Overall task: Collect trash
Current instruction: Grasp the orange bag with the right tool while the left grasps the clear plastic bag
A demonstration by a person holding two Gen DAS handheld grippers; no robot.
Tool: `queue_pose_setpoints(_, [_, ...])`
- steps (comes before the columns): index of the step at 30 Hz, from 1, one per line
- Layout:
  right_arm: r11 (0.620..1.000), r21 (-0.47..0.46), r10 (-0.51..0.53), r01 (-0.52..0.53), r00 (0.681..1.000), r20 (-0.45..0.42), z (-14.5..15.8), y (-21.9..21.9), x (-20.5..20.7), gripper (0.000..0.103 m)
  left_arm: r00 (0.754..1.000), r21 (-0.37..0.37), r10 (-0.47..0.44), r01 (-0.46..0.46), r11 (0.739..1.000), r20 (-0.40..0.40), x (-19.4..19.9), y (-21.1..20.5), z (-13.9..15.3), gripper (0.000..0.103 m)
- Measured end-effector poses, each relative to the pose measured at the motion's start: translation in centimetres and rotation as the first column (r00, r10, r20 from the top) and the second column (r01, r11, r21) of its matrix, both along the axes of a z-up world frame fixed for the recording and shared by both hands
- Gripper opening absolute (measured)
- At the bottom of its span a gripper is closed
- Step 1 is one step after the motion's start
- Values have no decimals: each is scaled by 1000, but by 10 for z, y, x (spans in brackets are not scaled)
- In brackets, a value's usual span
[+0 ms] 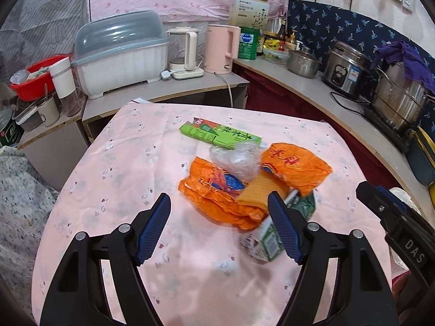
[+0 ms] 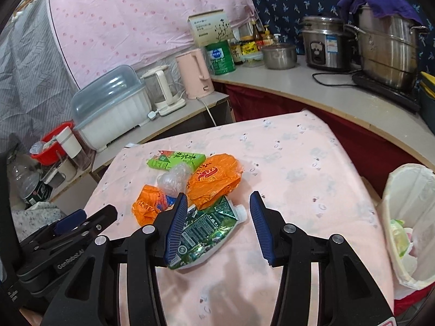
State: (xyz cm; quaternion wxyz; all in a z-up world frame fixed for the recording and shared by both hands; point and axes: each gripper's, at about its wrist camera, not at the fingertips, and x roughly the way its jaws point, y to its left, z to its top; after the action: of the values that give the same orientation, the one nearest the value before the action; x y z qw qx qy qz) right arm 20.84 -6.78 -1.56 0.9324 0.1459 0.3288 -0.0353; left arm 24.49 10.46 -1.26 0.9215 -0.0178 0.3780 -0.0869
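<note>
Right now your left gripper [image 1: 218, 226] and right gripper [image 2: 218, 225] both hang with jaws apart, holding nothing. Between them, mid-table [image 2: 312, 168], the trash sits heaped: crumpled orange wrappers [image 2: 214, 179], a clear plastic wad [image 2: 174, 179], a green box [image 2: 176, 159] behind, and a flattened green pouch [image 2: 209, 231] nearest.

Right claw [image 2: 218, 212] hangs open low in the frame, nothing between its blue pads, above the flattened green foil drink pouch [image 2: 202, 235] on the pink-clothed counter [image 2: 299, 168]. Just above: crumpled orange plastic wrappers [image 2: 214, 182], a clear plastic wad [image 2: 174, 179], a green carton [image 2: 176, 159]. White-lined trash bin [image 2: 410, 217] at right edge.
</note>
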Motion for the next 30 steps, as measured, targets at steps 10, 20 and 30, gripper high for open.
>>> queue_pose_setpoints(10, [999,32,-18,20,997,-80,-41,-9,62,47,999,9,-22,22,1000,-29,50,-4,-23,71])
queue_pose_setpoints(20, [997,71,22,-17,997,-70,-53,-7,87,12,996,36,-82,83,996,-34,77,-28,-36,83])
queue_pose_setpoints(30, [994,86,-78,73,995,63,-23,-45,75,8,993,51,-94,98,994,-76,102,-56,-51,83])
